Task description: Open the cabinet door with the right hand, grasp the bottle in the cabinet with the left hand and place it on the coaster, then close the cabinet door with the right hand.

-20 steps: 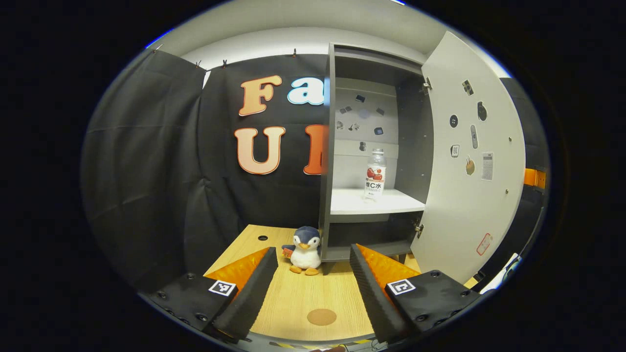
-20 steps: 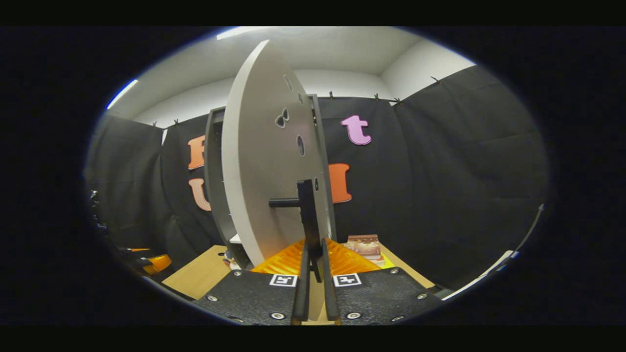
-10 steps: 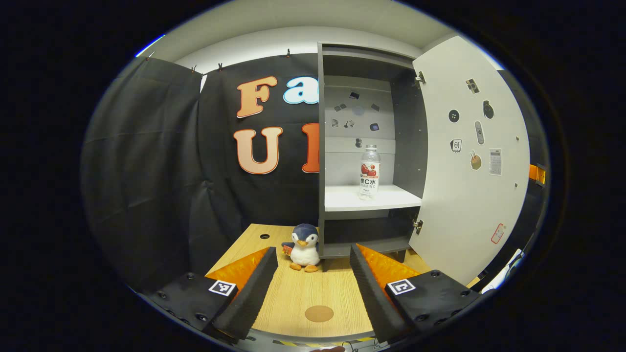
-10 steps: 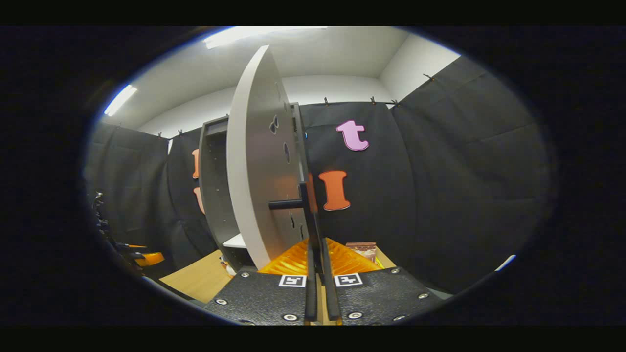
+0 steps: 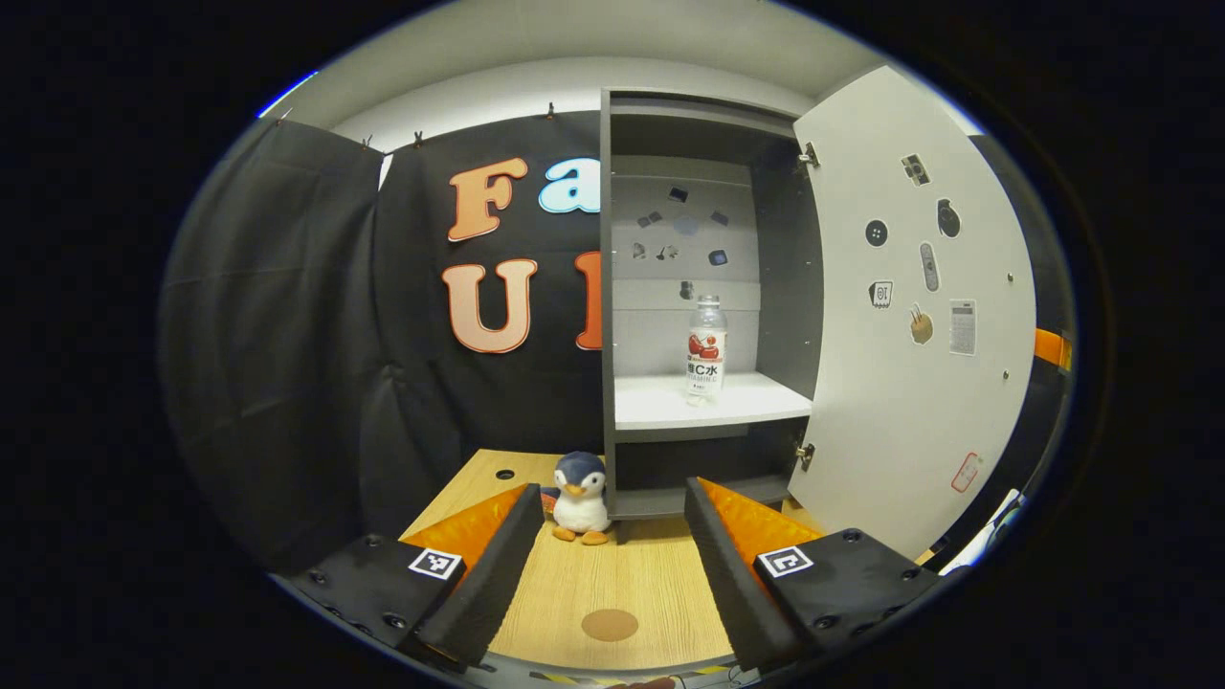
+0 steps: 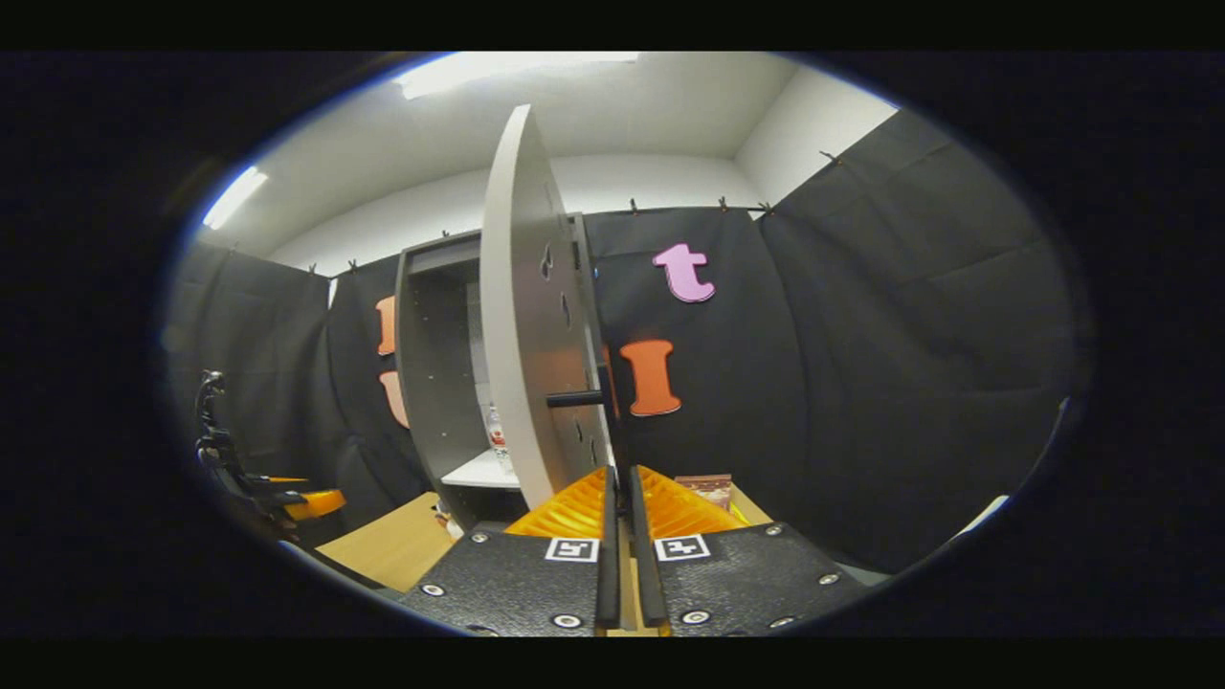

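**A:** What does the left gripper view show?

**B:** The left gripper [image 5: 612,536] hovers over a wooden table [image 5: 651,574], fingers spread wide apart and holding nothing. At the table's far edge stands a grey cabinet [image 5: 607,287]. Its door [image 5: 919,383] is swung out to the right. A clear bottle [image 5: 705,349] stands upright on the white shelf [image 5: 670,407] inside, towards the shelf's right side. A round brown coaster [image 5: 610,625] lies near the table's near edge, between the fingers in the picture. A plush penguin [image 5: 580,484] sits just beside the cabinet's lower left corner.

**A:** And the right gripper view?

**B:** It sees the door [image 6: 522,316] nearly edge-on, with its dark handle [image 6: 584,399] sticking out. The right gripper [image 6: 620,498] has its fingers close together, almost parallel, with the handle's bar running down between them. I cannot tell whether they press on it. A sliver of the bottle [image 6: 495,435] peeps past the door's edge. At far left, the left gripper [image 6: 287,502] shows from the side.
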`<state>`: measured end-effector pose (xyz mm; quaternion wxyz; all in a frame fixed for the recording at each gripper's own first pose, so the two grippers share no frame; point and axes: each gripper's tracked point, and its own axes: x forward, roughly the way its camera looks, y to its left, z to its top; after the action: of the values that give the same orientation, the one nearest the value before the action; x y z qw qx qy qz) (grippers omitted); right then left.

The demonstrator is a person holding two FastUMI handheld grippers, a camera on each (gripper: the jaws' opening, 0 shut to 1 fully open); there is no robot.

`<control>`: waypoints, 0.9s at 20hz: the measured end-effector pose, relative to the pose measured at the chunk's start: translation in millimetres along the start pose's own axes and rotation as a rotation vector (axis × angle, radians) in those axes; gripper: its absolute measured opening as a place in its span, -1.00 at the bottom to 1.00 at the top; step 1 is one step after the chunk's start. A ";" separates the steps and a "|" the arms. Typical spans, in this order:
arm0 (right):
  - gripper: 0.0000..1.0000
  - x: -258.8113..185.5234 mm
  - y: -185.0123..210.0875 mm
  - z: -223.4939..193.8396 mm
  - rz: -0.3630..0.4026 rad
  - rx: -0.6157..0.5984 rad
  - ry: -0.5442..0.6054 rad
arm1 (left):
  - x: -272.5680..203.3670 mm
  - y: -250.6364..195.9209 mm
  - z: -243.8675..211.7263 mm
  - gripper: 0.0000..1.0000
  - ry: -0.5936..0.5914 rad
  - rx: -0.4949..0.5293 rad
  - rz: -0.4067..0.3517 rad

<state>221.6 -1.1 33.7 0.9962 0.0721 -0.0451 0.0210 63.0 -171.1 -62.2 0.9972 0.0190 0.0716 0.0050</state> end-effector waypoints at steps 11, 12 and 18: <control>-0.78 -4.7 27.9 4.3 0.080 -0.076 -0.040 | 130.6 -81.0 53.9 0.93 -0.087 -0.018 -0.177; -0.78 -2.7 31.8 3.6 0.094 -0.081 -0.040 | 143.0 -89.3 59.3 0.89 -0.089 -0.021 -0.196; -0.35 5.2 44.0 -13.5 0.110 -0.094 0.019 | 228.1 -116.2 70.8 0.94 -0.100 -0.014 -0.262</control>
<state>225.7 44.6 27.2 0.9962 0.0223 -0.0404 0.0740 299.6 -286.9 -29.1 0.9918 0.0026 0.0234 -0.1258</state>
